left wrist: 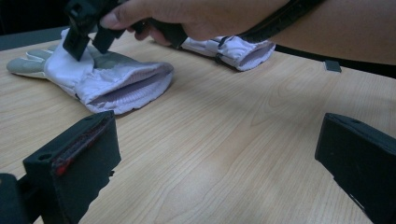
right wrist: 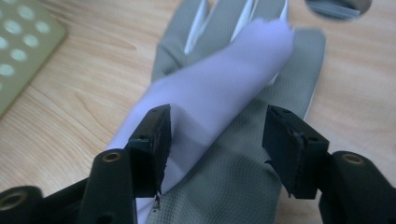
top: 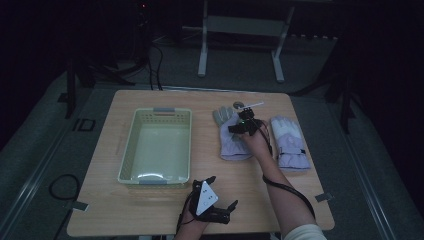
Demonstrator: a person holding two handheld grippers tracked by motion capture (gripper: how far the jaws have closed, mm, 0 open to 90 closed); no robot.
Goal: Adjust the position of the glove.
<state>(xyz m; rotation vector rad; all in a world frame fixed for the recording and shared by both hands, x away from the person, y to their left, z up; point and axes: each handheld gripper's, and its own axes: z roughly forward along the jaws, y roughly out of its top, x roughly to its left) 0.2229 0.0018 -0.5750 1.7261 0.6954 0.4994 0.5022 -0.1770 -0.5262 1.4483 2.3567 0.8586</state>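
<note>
Two lilac-and-grey gloves lie on the wooden table. My right gripper [top: 243, 126] is down on the left glove [top: 231, 137]. In the right gripper view its jaws [right wrist: 217, 140] straddle a lilac fold [right wrist: 219, 88] lying over the grey palm [right wrist: 224, 186]; the left pad is at the fold, and the right pad stands clear of it. The left gripper view shows that glove [left wrist: 121, 79] with its cuff gaping, under the right gripper [left wrist: 88, 39]. The other glove [top: 290, 142] lies to the right. My left gripper [top: 223, 191] rests near the front edge, open and empty [left wrist: 215, 154].
A pale green basket [top: 127, 150] stands empty on the left half of the table; its corner [right wrist: 23, 42] sits close to the glove. A small round object [top: 239, 105] and a white stick [top: 254, 104] lie behind the gloves. The person's right forearm [top: 285, 200] crosses the front right.
</note>
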